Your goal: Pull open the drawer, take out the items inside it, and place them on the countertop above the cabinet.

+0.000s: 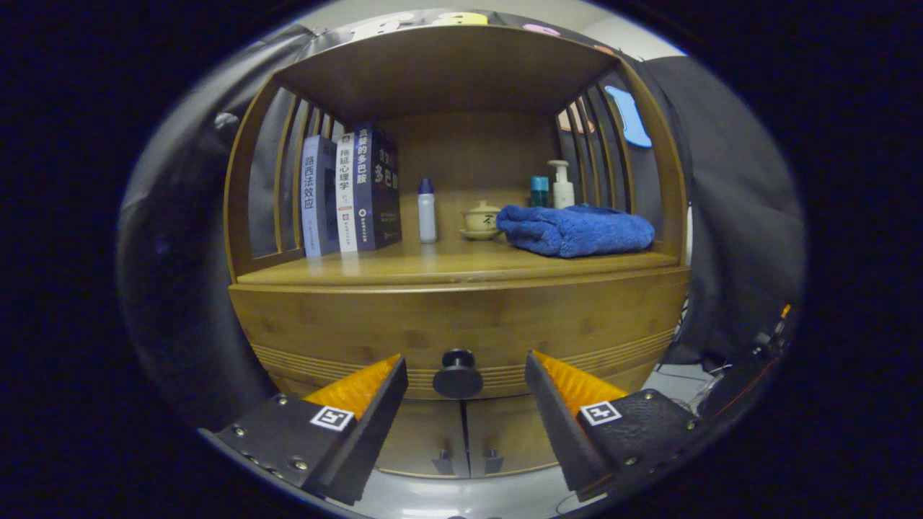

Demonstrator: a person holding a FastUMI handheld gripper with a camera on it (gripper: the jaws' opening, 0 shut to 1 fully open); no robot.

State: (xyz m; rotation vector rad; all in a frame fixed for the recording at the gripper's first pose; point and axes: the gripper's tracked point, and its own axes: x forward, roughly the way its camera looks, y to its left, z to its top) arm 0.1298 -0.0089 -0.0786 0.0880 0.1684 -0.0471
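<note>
Fingers point(466, 382) spread wide and empty at the bottom of the frame, the drawer knob point(457, 373) centred just ahead between them. Drawer point(461, 324) looks shut; next I'd close on the knob and pull. Above, the worktop point(433, 268) carries a blue towel point(575, 229).

Gripper point(466, 369) spread wide, drawer knob point(457, 373) in the gap btwn the fingers w/ room each side — nothing blocking it. Drawer point(461, 324) front shut. Countertop point(404, 268): front strip free; books point(351, 191) left, bottle point(427, 210) & lidded cup point(482, 220) mid-back, blue towel point(575, 229) takes right side — two bottles point(552, 185) behind it.
</note>
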